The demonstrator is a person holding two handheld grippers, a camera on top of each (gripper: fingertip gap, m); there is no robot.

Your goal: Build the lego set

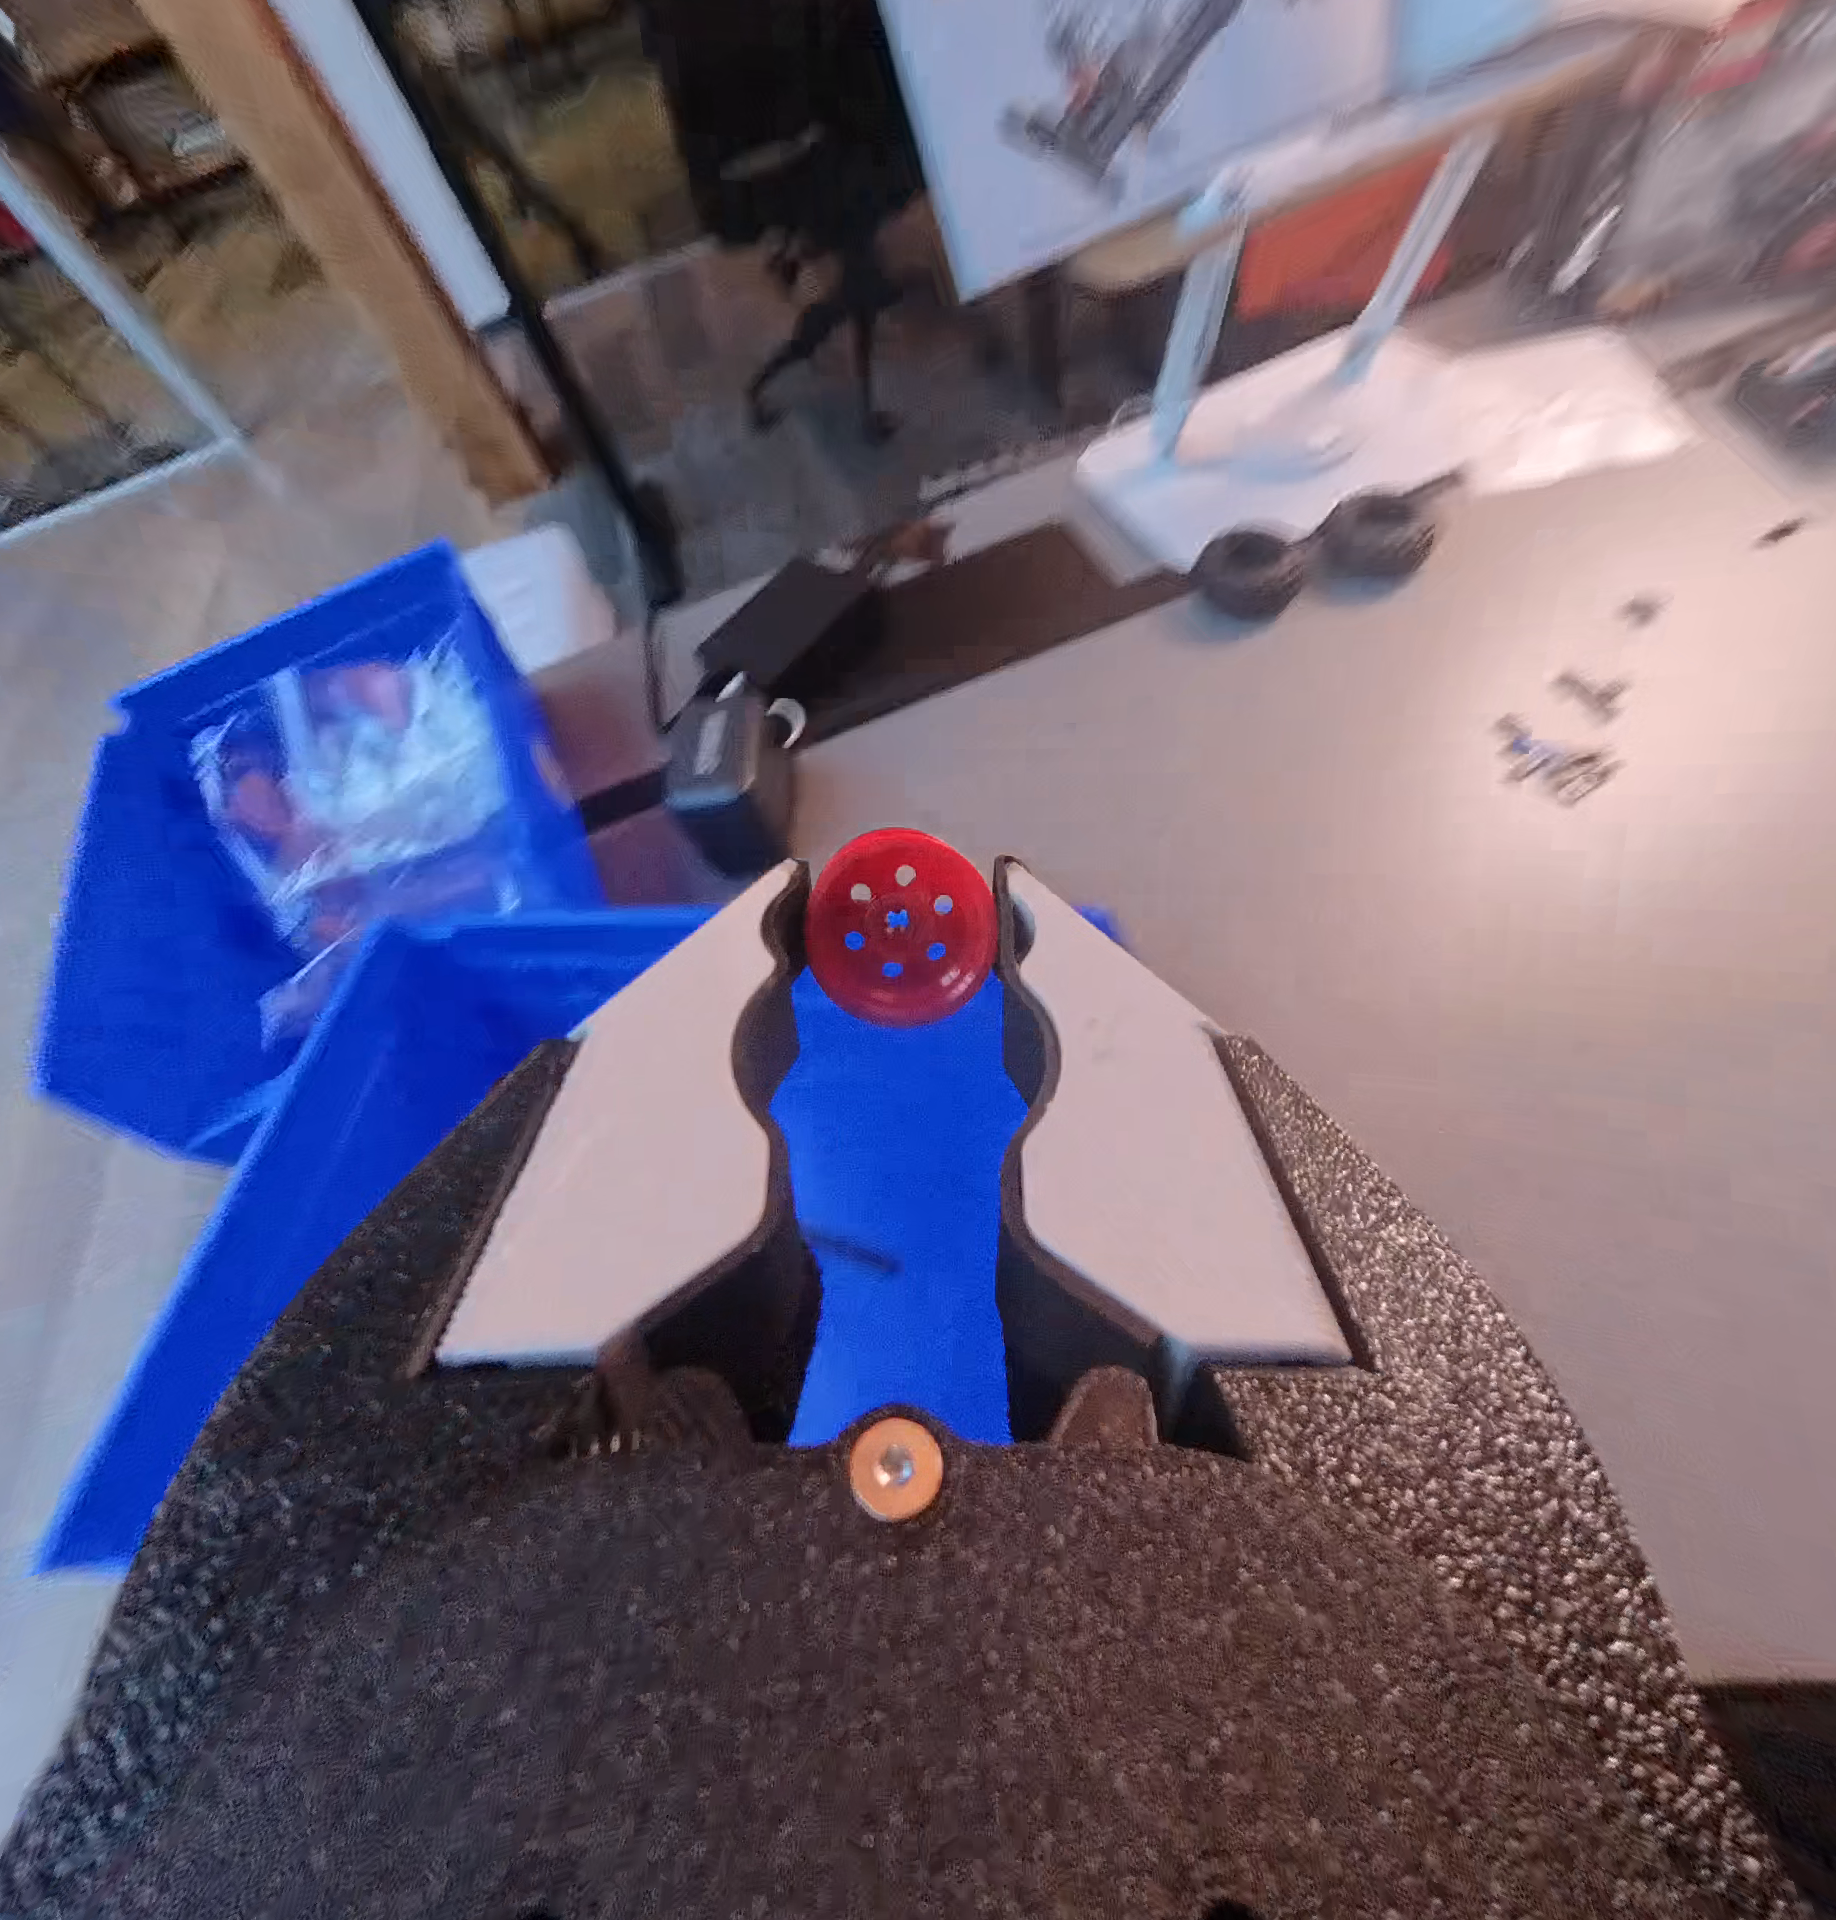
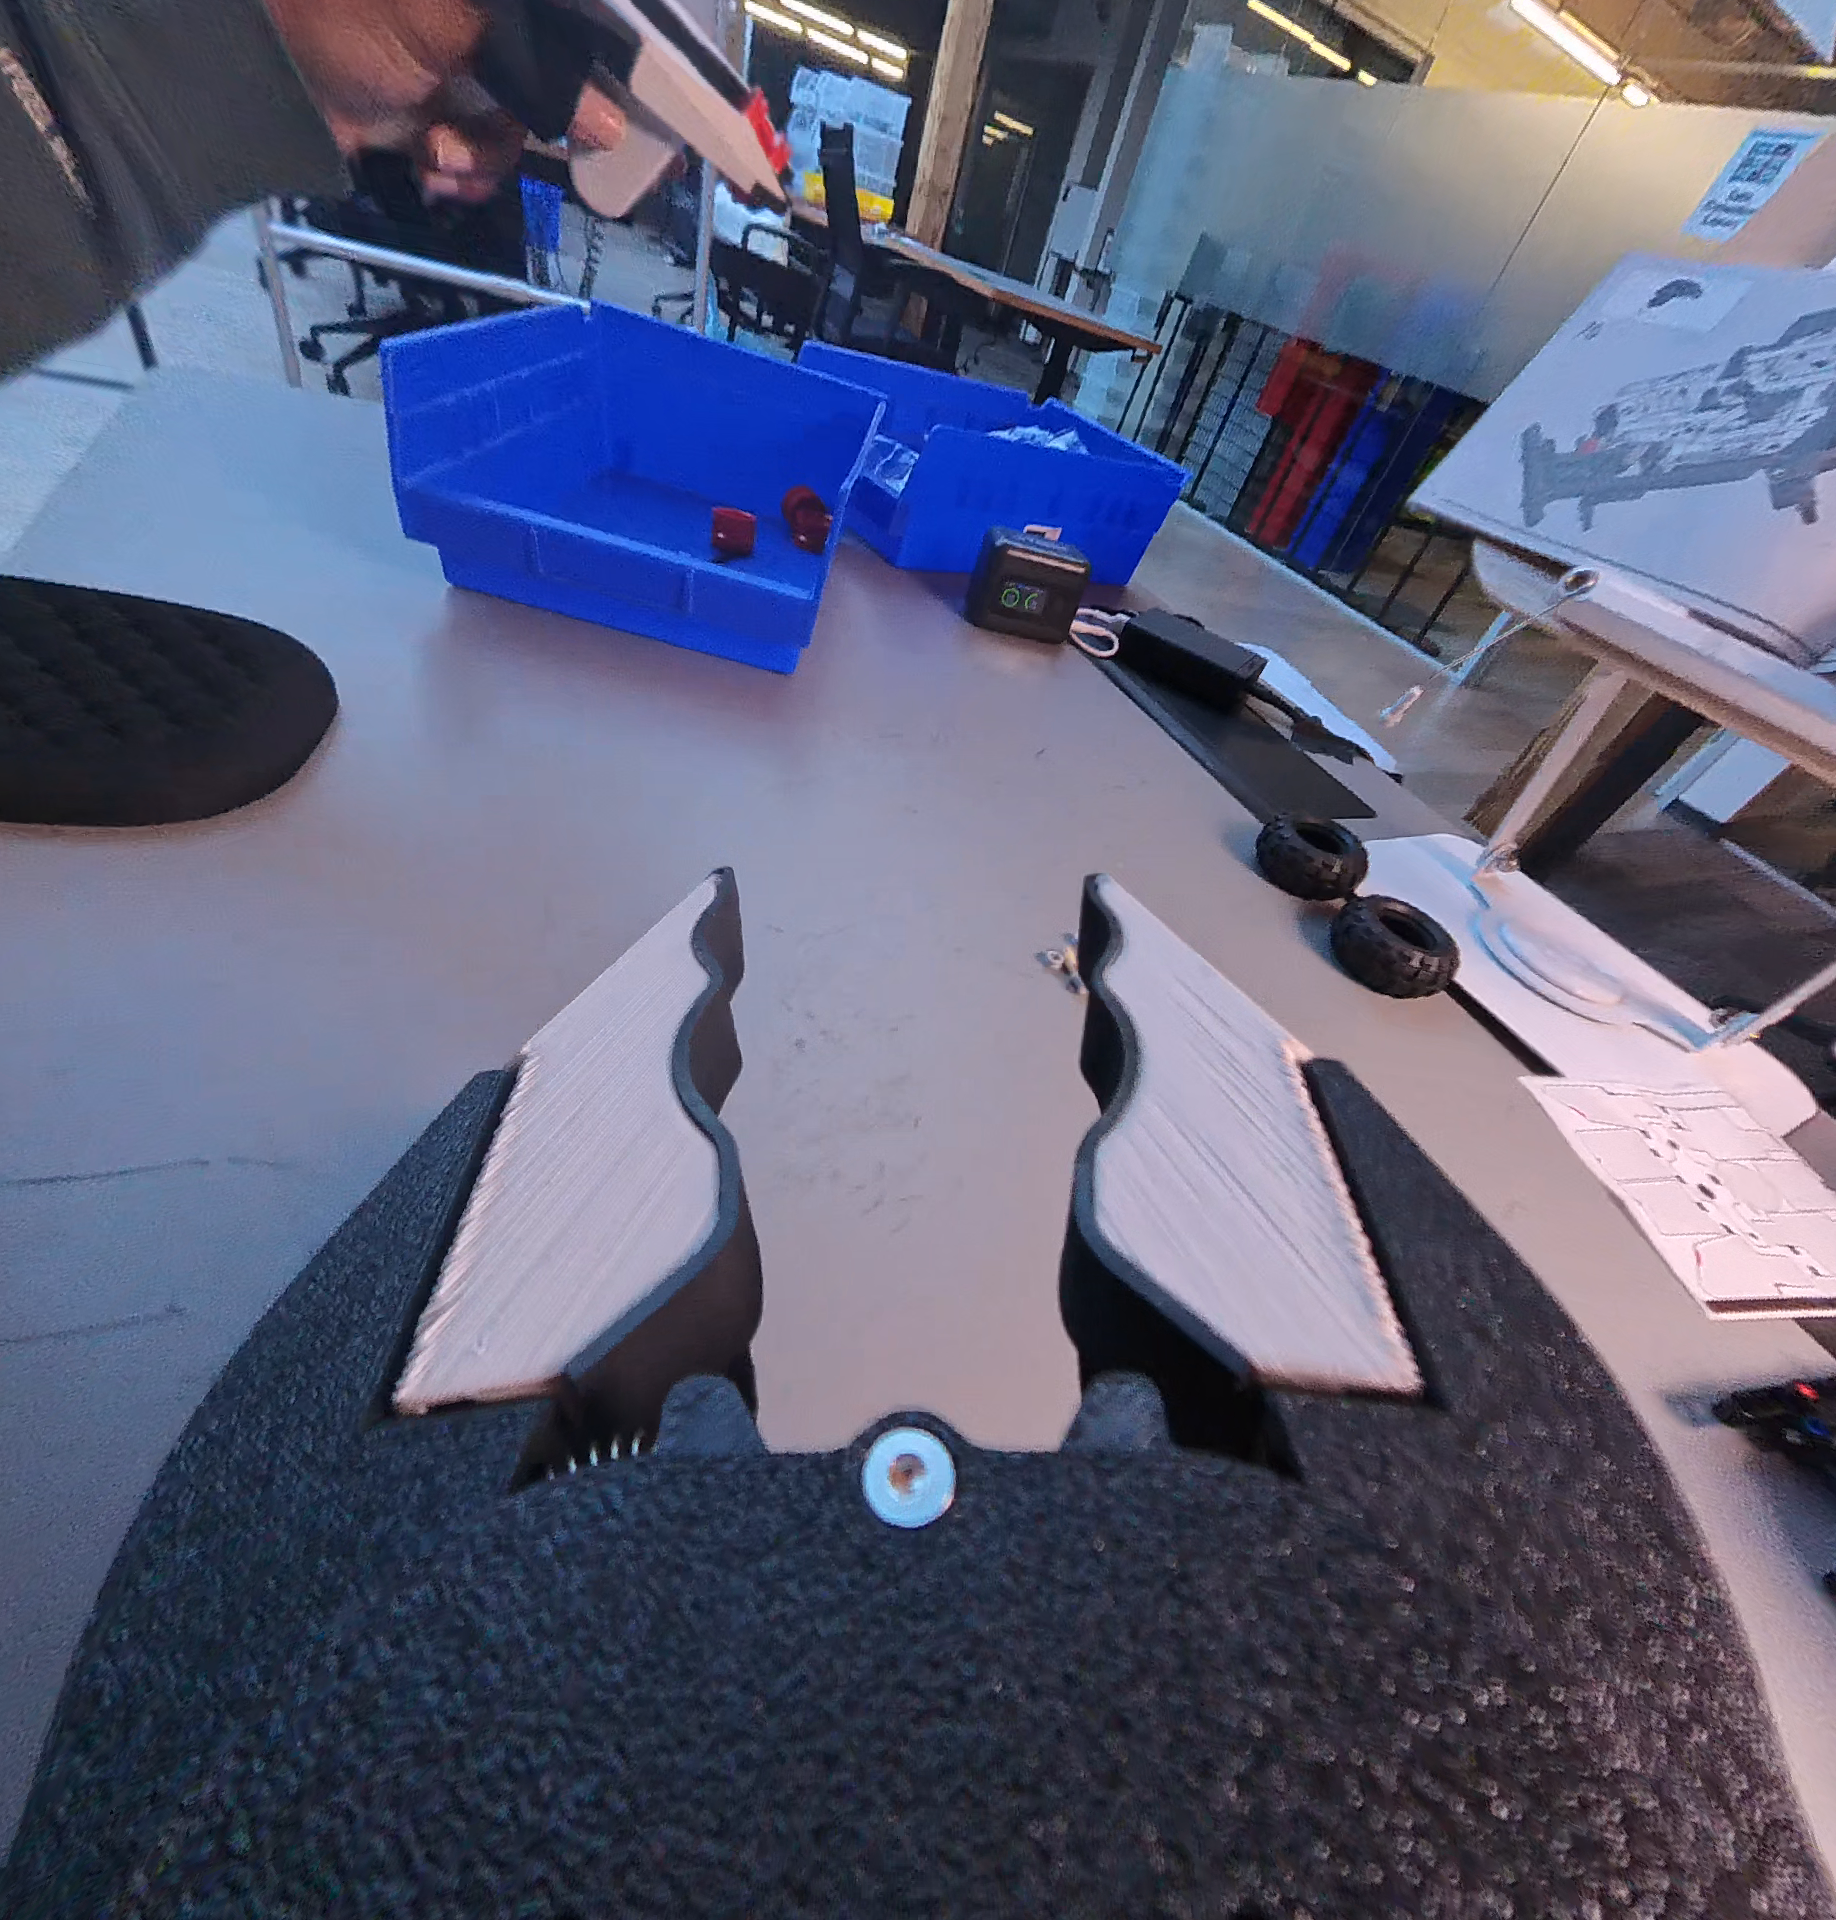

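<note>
A black power adapter point(image 2: 1194, 646) lies beside a small black device point(image 2: 1026, 585) on the table point(image 2: 581, 831).

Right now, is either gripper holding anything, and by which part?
The left gripper pinches a red wheel hub by its outer rim, at the fingertips. The right gripper is open and empty.

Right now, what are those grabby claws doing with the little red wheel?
A person is building a Lego set with two hand-held grippers. The left gripper pinches a red wheel hub above a blue bin. Two more red pieces lie in that bin. The right gripper is open and empty above the table, near two black tyres.
</note>
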